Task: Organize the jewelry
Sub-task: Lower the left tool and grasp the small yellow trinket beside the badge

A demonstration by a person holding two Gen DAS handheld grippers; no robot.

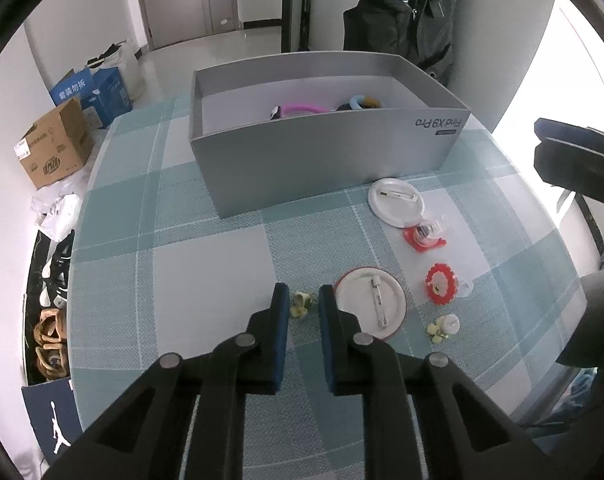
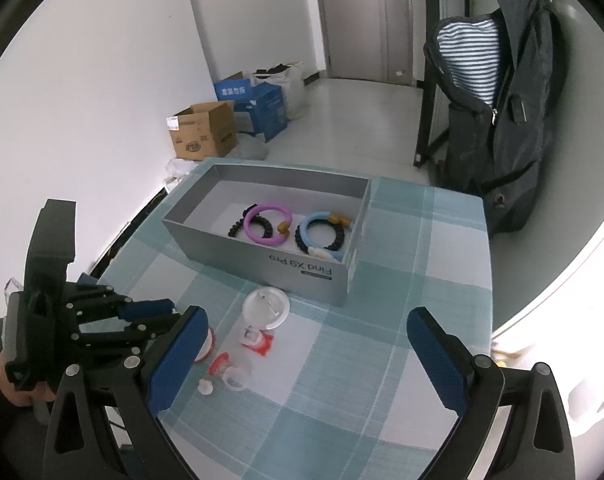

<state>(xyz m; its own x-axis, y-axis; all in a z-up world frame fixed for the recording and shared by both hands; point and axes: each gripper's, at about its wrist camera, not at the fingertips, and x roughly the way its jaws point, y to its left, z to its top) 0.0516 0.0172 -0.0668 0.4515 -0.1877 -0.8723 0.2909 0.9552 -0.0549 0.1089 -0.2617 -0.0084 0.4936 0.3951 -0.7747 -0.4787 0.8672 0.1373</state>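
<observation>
Bracelets (image 2: pixel 290 228) already in box (image 1: pixel 326 160); badges (image 1: pixel 371 307) and clips left on tabletop (image 1: pixel 206 264). Left tongs (image 1: pixel 304 300) narrow around flower clip (image 1: pixel 301 305); right tongs (image 2: pixel 302 354) wide, empty.

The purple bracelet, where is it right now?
In the right wrist view the purple bracelet lies inside the grey box, left of the blue bracelet and overlapping a black one.

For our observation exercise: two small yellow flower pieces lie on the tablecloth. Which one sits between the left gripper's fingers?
The flower left of the red-rimmed badge; it lies between the left gripper fingers. The other flower lies right of that badge.
</observation>
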